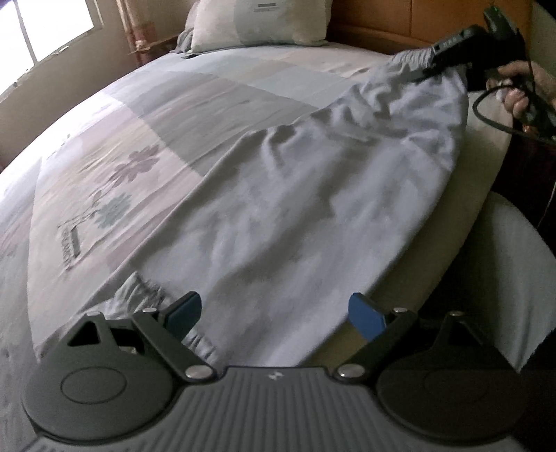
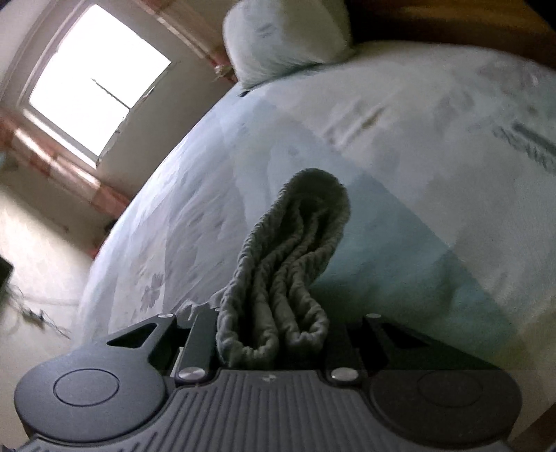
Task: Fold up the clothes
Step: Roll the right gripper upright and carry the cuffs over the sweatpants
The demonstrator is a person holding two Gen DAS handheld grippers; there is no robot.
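— Right under my left lens, what is lying there?

— Pale grey trousers [image 1: 278,215], spreading wide over the patterned bedspread [image 1: 146,114]. I am the one carrying both tools. My left gripper [image 1: 276,314] is hovering low over the near end of the cloth, its blue pads [image 1: 368,318] standing wide apart, one to each side of the fabric and neither pressing on it. A gathered, elastic edge [image 1: 149,295] is bunching just beside the left pad.

— And the far end of the garment?

— It is rising off the bed toward the upper right, where my right gripper [image 1: 448,52] is pinching the gathered waistband. My hand [image 1: 521,87] is wrapping its handle, a black cable [image 1: 493,118] looping below it.

— How is that grip looking from the right lens?

— Narrow jaws, closed on the thick folds of waistband [image 2: 278,306], which are bulging up and forward between my right tool's fingers [image 2: 198,340]. The view is blurring, so finer detail is escaping me.

— Anything else around?

— A pillow [image 1: 260,24] is sitting at the head of the bed against a wooden headboard [image 1: 417,21], and a bright window [image 2: 97,80] is glowing to the left.
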